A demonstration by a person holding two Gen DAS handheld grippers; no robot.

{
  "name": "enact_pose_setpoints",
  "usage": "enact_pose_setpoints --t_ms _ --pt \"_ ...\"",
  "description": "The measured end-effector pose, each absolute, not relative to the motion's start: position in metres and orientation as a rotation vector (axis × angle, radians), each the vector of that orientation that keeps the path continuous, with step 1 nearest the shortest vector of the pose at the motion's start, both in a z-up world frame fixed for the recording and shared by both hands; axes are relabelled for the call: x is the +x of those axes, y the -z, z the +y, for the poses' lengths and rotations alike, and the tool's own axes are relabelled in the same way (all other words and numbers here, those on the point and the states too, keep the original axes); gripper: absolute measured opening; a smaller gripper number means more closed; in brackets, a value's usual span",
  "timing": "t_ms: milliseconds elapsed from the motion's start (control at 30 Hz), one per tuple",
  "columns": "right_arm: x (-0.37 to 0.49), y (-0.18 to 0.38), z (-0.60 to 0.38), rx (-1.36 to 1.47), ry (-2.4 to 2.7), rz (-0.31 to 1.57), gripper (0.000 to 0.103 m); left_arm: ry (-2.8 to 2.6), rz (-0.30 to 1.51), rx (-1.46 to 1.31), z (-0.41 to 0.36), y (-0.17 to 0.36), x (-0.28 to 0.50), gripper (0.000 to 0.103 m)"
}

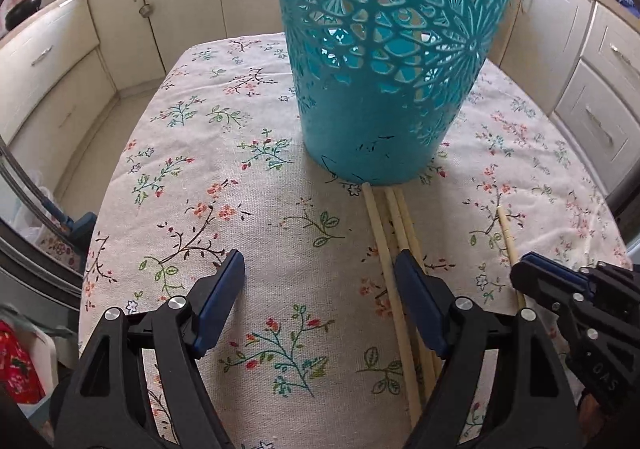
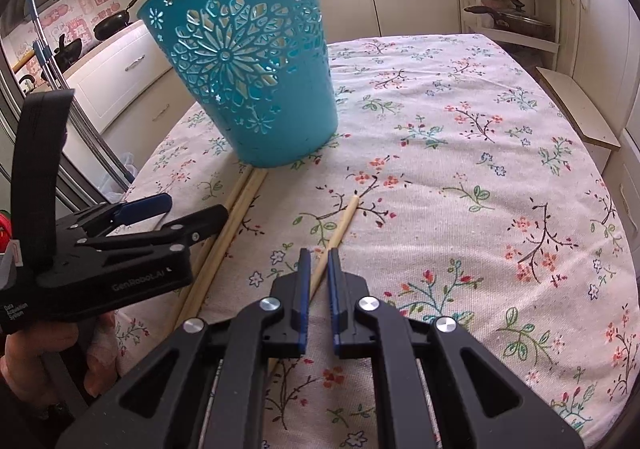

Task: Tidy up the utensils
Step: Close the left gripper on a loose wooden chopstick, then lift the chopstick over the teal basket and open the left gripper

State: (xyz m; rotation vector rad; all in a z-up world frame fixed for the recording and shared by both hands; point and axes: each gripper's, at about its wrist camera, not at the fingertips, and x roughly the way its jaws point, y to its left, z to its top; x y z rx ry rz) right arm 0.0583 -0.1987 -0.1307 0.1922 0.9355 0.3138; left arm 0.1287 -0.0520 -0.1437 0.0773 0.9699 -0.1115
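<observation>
A teal cut-out plastic basket point(image 1: 384, 61) stands upright on the floral tablecloth; it also shows in the right wrist view point(image 2: 256, 69). Several wooden chopsticks point(image 1: 390, 245) lie in a bundle with their tips at the basket's base, also seen in the right wrist view point(image 2: 236, 209). My left gripper point(image 1: 320, 269) is open low over the cloth, its right finger over the bundle. A single chopstick point(image 2: 340, 229) lies apart to the right. My right gripper point(image 2: 317, 261) is nearly closed around it, jaws a narrow gap apart; whether they grip it is unclear. The single chopstick point(image 1: 507, 235) and right gripper point(image 1: 532, 269) also appear in the left wrist view.
The table point(image 2: 480, 169) is covered by a floral cloth and falls off at its rounded edges. Cream kitchen cabinets point(image 1: 132, 9) surround it. A pan point(image 1: 24, 7) sits on the left counter. A rack with a lidded pot point(image 2: 516, 21) stands at the back right.
</observation>
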Motion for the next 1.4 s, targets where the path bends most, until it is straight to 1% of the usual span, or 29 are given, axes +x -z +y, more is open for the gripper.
enact_pose_setpoints --t_ms 100,200,267,300,333,367,433,667,767,833,900,1100,1267,1400 --pt "0.058 0.131 -0.201 0.199 -0.314 0.934 0.009 0.092 0.971 0.067 -0.052 0.143 0.13 0.071" --pt "0.059 0.131 -0.203 0.206 -0.312 0.931 0.01 0.098 0.963 0.057 -0.052 0.141 0.131 0.058" --pt "0.06 0.131 -0.204 0.21 -0.308 0.928 0.01 0.122 0.959 0.053 -0.054 0.14 0.134 0.041" --pt "0.06 0.131 -0.204 0.213 -0.308 0.927 0.01 0.135 0.957 0.051 -0.055 0.14 0.135 0.037" --pt "0.059 0.131 -0.204 0.214 -0.308 0.926 0.01 0.147 0.957 0.046 -0.057 0.14 0.136 0.025" --pt "0.06 0.131 -0.204 0.213 -0.308 0.926 0.01 0.162 0.959 0.035 -0.057 0.14 0.137 0.016" --pt "0.06 0.131 -0.204 0.214 -0.308 0.925 0.01 0.185 0.97 0.002 -0.055 0.14 0.137 0.011" --pt "0.062 0.131 -0.204 0.217 -0.306 0.919 0.01 0.213 1.062 0.009 -0.058 0.138 0.149 0.012" --pt "0.062 0.132 -0.204 0.22 -0.308 0.916 0.01 0.192 1.056 0.043 -0.062 0.14 0.155 0.011" --pt "0.062 0.132 -0.204 0.218 -0.309 0.911 0.01 0.193 1.052 0.046 -0.062 0.141 0.156 0.007" --pt "0.061 0.132 -0.204 0.212 -0.311 0.902 0.01 0.205 1.054 0.035 -0.059 0.141 0.154 0.005" --pt "0.063 0.134 -0.204 0.21 -0.31 0.879 0.01 0.282 1.038 -0.031 -0.043 0.128 0.13 0.005" --pt "0.063 0.135 -0.204 0.211 -0.308 0.872 0.01 0.442 0.958 -0.137 -0.03 0.089 0.106 0.005" --pt "0.063 0.135 -0.203 0.213 -0.307 0.869 0.01 0.577 0.837 -0.242 -0.023 0.033 0.09 0.005"
